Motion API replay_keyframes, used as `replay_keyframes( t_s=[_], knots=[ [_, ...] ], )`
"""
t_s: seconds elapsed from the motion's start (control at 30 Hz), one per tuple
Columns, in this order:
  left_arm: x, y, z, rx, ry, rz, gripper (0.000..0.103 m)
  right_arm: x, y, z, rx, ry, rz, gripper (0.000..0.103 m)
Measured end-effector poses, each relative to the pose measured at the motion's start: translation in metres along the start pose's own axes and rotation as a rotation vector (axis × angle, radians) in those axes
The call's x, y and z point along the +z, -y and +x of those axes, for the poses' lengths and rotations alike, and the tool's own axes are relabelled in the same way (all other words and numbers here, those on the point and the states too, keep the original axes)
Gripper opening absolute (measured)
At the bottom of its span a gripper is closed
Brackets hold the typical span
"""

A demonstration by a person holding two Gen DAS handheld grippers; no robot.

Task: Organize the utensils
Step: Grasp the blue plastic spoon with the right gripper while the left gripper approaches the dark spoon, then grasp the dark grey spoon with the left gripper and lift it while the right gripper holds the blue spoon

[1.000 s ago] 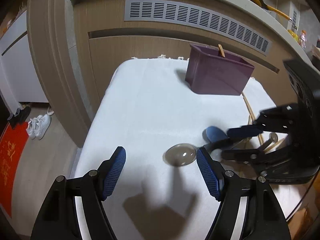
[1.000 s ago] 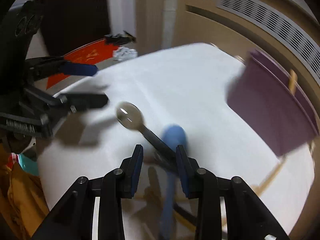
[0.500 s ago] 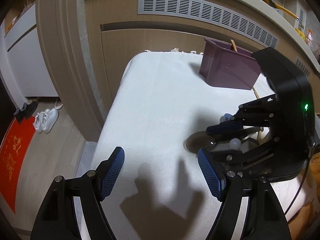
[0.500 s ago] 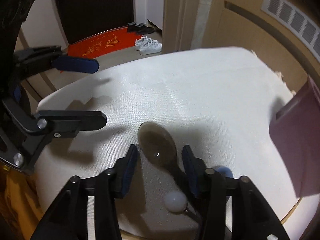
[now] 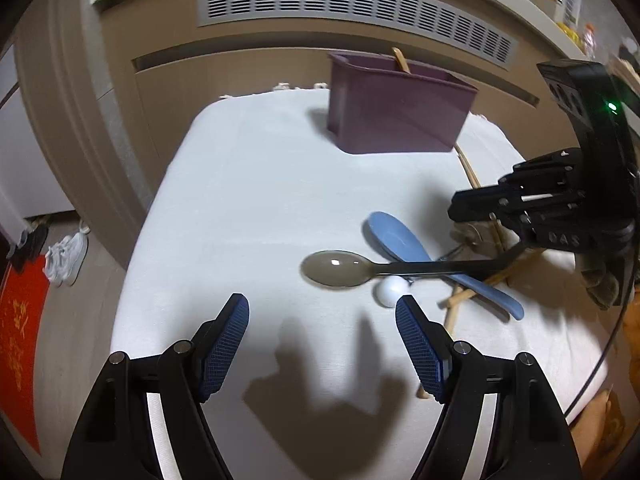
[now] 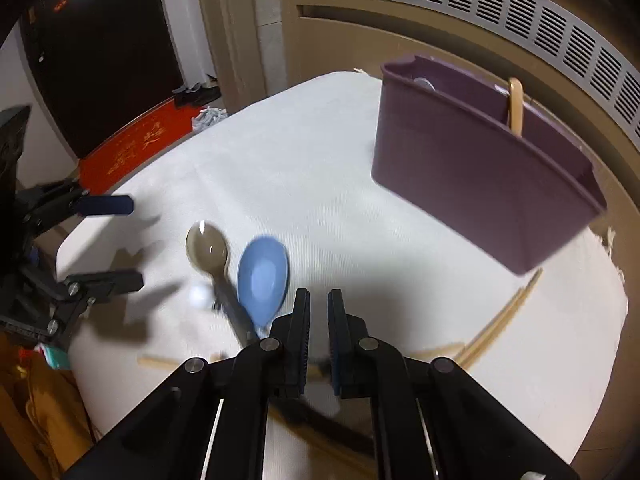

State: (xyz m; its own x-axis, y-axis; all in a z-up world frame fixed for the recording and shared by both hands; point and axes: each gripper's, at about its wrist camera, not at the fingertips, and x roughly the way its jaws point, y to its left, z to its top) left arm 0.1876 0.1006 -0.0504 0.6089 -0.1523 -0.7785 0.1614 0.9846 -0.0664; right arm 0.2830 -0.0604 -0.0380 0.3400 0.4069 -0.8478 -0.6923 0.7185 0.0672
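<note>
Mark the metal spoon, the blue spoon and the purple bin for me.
metal spoon (image 5: 336,268): left wrist view, on its bowl.
blue spoon (image 6: 263,276): right wrist view, on its bowl.
purple bin (image 5: 396,120): left wrist view, on its front wall.

A white cloth (image 5: 248,200) covers the surface. On it: a purple bin (image 5: 396,112), a metal spoon (image 5: 340,268), a blue spoon (image 5: 396,236), a white ball (image 5: 390,292) and wooden chopsticks (image 6: 496,320).
</note>
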Motion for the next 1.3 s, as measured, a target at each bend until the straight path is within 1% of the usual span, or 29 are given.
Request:
replay_keyframes(
  t_s=[0.03,0.07,0.13,0.17,0.2,0.23,0.3,0.37,0.47,0.5,0.53,0.6,0.67,0.8,0.83,0.93,1.03,1.13,1.23,1.3],
  knots=[
    [0.000,0.001,0.001,0.008,-0.005,-0.001,0.076,-0.003,-0.005,0.001,0.012,0.002,-0.008,0.011],
    [0.001,0.000,0.002,0.018,-0.009,-0.008,0.076,-0.002,-0.008,0.003,0.019,0.002,-0.013,0.015],
    [0.001,-0.002,0.002,0.031,-0.014,-0.025,0.076,0.000,-0.016,0.009,0.034,0.000,-0.009,0.028],
    [0.001,-0.005,0.001,0.038,-0.015,-0.040,0.076,0.003,-0.019,0.014,0.038,-0.001,0.003,0.040],
    [0.001,-0.007,0.001,0.042,-0.014,-0.049,0.076,0.001,-0.023,0.012,0.035,0.000,0.013,0.047],
    [0.000,-0.010,0.000,0.043,-0.013,-0.053,0.076,0.005,-0.025,0.018,0.028,-0.001,0.028,0.048],
    [-0.002,-0.015,-0.002,0.046,-0.009,-0.063,0.077,0.009,-0.025,0.023,0.031,-0.010,0.044,0.048],
    [-0.005,-0.020,-0.003,0.044,-0.009,-0.074,0.077,0.016,-0.025,0.034,0.017,-0.022,0.064,0.048],
    [-0.009,-0.028,0.000,0.034,-0.020,-0.099,0.077,0.023,-0.023,0.040,-0.008,-0.037,0.077,0.048],
    [-0.010,-0.028,0.001,0.031,-0.023,-0.104,0.077,0.023,-0.025,0.042,-0.014,-0.057,0.065,0.035],
    [-0.010,-0.029,0.003,0.026,-0.027,-0.109,0.077,0.023,-0.027,0.044,-0.013,-0.069,0.054,0.033],
    [-0.012,-0.029,0.005,0.017,-0.032,-0.111,0.077,0.018,-0.023,0.036,-0.002,-0.065,0.058,0.032],
    [-0.012,-0.028,0.006,0.009,-0.037,-0.111,0.077,0.015,-0.013,0.029,-0.015,-0.054,0.076,0.032],
    [-0.010,-0.019,0.010,-0.017,-0.052,-0.102,0.077,0.004,0.027,0.006,-0.105,-0.013,0.159,0.032],
    [-0.009,-0.017,0.011,-0.025,-0.056,-0.100,0.077,0.000,0.038,0.000,-0.145,0.000,0.180,0.032],
    [-0.004,-0.003,0.014,-0.093,-0.082,-0.097,0.077,-0.014,0.062,-0.015,-0.236,0.028,0.214,0.032],
    [0.001,0.010,0.020,-0.162,-0.118,-0.108,0.077,-0.029,0.074,-0.025,-0.240,0.041,0.252,0.032],
    [0.007,0.020,0.029,-0.218,-0.166,-0.129,0.077,-0.041,0.077,-0.028,-0.241,0.053,0.264,0.032],
    [0.014,0.026,0.040,-0.228,-0.204,-0.146,0.077,-0.050,0.080,-0.028,-0.228,0.067,0.274,0.032],
    [0.022,0.029,0.051,-0.207,-0.222,-0.164,0.077,-0.053,0.081,-0.025,-0.217,0.078,0.286,0.032]
  ],
)
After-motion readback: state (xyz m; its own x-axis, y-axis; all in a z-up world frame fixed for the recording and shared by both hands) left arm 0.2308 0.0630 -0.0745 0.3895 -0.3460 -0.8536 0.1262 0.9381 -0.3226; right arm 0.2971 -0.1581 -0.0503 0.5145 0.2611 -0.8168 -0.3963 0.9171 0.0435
